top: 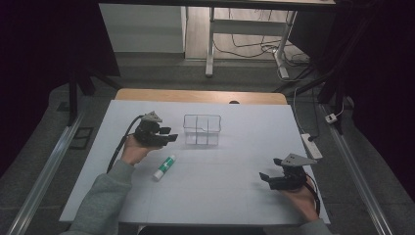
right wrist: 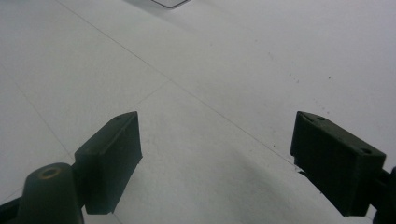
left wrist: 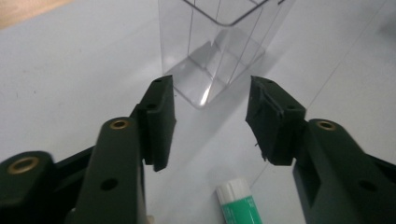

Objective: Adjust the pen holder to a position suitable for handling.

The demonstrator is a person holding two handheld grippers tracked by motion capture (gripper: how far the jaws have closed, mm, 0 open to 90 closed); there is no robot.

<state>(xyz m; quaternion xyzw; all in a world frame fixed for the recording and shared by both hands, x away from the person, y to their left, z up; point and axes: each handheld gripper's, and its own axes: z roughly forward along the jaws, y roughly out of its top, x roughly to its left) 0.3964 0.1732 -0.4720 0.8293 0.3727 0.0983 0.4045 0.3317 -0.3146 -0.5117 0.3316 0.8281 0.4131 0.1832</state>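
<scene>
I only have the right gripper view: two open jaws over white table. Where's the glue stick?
Observer: The glue stick lies flat on the table, just below the left gripper in the high view.
Operator: Is the left gripper holding it?
Observer: No. In the left gripper view its jaws stand apart with nothing between them, and the stick's white cap lies below them.
Operator: What is the left gripper aimed at?
Observer: A clear divided container, standing upright on the table right ahead of its jaws.
Operator: And my gripper?
Observer: The right gripper sits near the table's right front corner, well apart from both things.
</scene>
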